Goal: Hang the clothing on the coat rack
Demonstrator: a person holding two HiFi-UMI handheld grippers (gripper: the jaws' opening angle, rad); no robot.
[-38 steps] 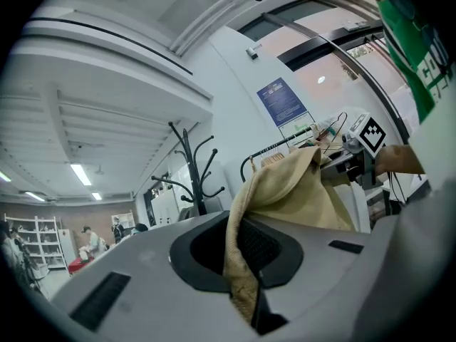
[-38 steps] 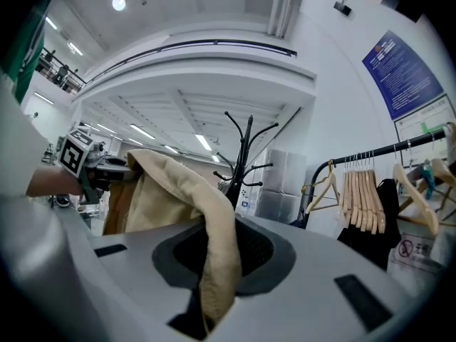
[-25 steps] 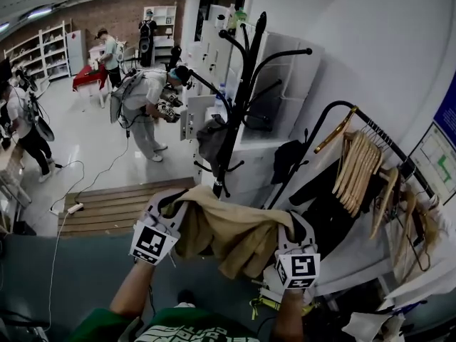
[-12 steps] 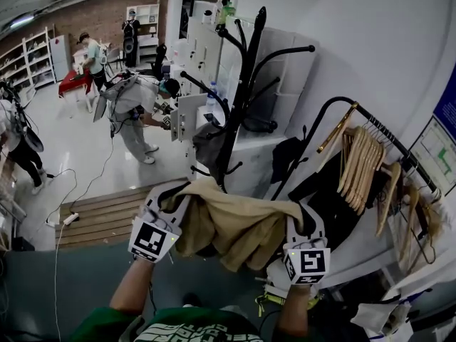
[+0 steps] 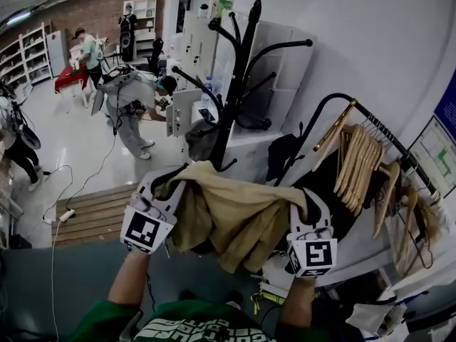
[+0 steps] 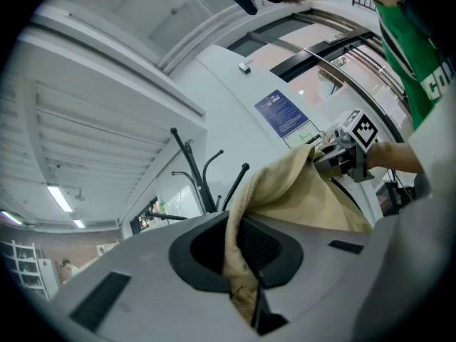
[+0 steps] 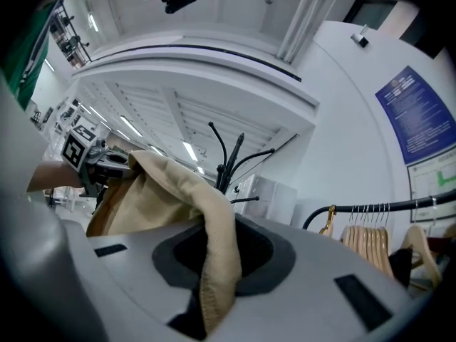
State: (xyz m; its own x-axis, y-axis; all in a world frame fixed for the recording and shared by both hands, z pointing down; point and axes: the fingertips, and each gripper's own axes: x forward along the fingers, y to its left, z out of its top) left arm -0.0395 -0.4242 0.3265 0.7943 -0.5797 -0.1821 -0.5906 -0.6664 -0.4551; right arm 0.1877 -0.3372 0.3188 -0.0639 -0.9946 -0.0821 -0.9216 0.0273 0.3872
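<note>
In the head view, a black coat rack (image 5: 237, 84) is seen standing directly beyond the grippers, its hooked arms spreading above a dark item hung low on it. To the right, a clothes rail (image 5: 370, 130) loaded with wooden hangers (image 5: 360, 164) and dark garments crowds the space. Farther back on the left, a person (image 5: 132, 102) is bent over equipment on the open floor. A tan garment (image 5: 235, 216) is stretched between the left gripper (image 5: 171, 185) and the right gripper (image 5: 308, 204), short of the rack and sagging in the middle. The fingertips themselves are covered by cloth here.

In the left gripper view, the jaws are seen pressed together on a fold of the tan garment (image 6: 285, 191), which runs up to the right gripper (image 6: 343, 159). The coat rack (image 6: 198, 180) is visible beyond it, with its base cut off.

In the right gripper view, the jaws are likewise clamped on an edge of the tan garment (image 7: 214, 248), which trails away to the left gripper (image 7: 100, 166). The coat rack (image 7: 225, 164) and the wooden hangers (image 7: 367, 241) are seen behind, partly hidden by the gripper body.
</note>
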